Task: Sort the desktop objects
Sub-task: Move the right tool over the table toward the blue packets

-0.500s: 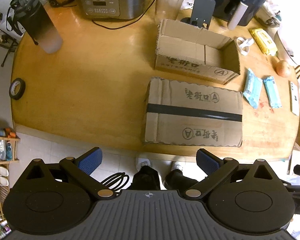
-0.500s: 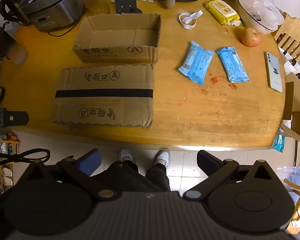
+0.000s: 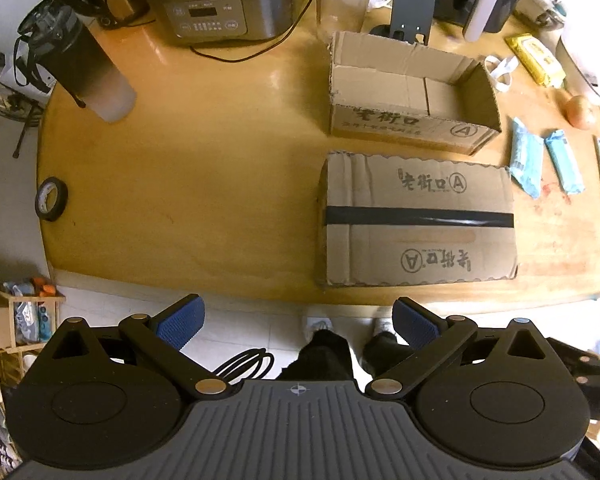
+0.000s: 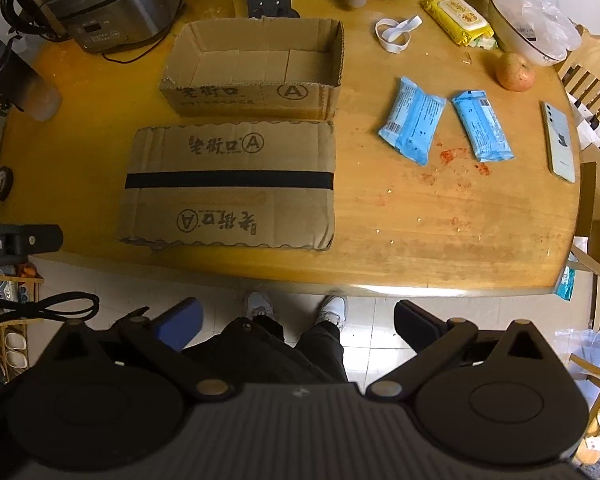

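Compared with half a second ago, nothing on the table [image 4: 420, 240] has shifted; the left wrist view has drifted slightly, so the boxes sit a little further right in its frame, and both grippers remain off the near edge, above the floor.

In the left wrist view, a roll of black tape [image 3: 51, 199] lies at the left edge of the table. The left gripper [image 3: 296, 322] is released, fingers spread wide, holding nothing. At centre right lies the taped closed box [image 3: 418, 218], and just above it the open box [image 3: 412, 94], whose inside shows only bare cardboard.

In the right wrist view, the open box [image 4: 260, 68] sits upper centre with the closed box [image 4: 230, 186] just below it, nearly touching. To their right lie two blue packets [image 4: 414, 126] [image 4: 483, 125], near each other but apart, then an apple [image 4: 515, 71] and a phone [image 4: 560, 146] at the right edge. The right gripper [image 4: 296, 320] is likewise released and holds nothing.
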`<state>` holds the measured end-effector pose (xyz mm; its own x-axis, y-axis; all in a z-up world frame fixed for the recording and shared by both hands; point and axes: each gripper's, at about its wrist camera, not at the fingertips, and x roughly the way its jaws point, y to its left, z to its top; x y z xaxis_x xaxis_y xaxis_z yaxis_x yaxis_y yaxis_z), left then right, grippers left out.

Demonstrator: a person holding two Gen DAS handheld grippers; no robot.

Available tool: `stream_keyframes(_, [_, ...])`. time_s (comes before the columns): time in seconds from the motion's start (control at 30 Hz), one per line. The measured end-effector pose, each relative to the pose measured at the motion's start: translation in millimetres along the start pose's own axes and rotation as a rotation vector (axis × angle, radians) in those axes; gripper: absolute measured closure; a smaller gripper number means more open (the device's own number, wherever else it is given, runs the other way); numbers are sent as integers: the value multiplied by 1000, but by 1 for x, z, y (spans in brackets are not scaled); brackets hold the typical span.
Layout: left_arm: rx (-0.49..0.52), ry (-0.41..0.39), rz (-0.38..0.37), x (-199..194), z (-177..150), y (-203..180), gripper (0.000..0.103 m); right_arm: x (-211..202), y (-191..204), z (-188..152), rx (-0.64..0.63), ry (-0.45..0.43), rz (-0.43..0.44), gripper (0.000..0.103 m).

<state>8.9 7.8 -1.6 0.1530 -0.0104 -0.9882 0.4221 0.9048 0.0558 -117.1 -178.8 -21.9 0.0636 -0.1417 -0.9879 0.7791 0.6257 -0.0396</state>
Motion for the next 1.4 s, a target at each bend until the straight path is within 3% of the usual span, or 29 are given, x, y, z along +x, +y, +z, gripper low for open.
stream_keyframes(0.13, [-23, -26, -41, -1, 3, 7, 0, 2, 3, -2, 0, 11, -5, 0])
stream_keyframes(0.43, [-30, -33, -57, 6, 7, 2, 0, 5, 0, 4, 6, 22, -6, 0])
stream_keyframes(0.57, [-31, -51, -28, 4, 10, -6, 0, 6, -7, 7, 0, 25, -6, 0])
stream_keyframes(0.73, [-30, -6, 1, 12, 12, -18, 0, 8, -21, 11, -2, 28, 2, 0])
stream_keyframes(0.87, [-76, -5, -65, 13, 9, -22, 0, 9, -33, 14, 2, 29, 8, 0])
stream_keyframes(1.0, [-37, -2, -1, 12, 11, -39, 0, 10, -47, 16, 8, 32, 16, 0])
stream_keyframes(1.4, [-15, 11, 15, 11, 17, -75, 0, 14, -82, 25, 14, 38, 35, 0])
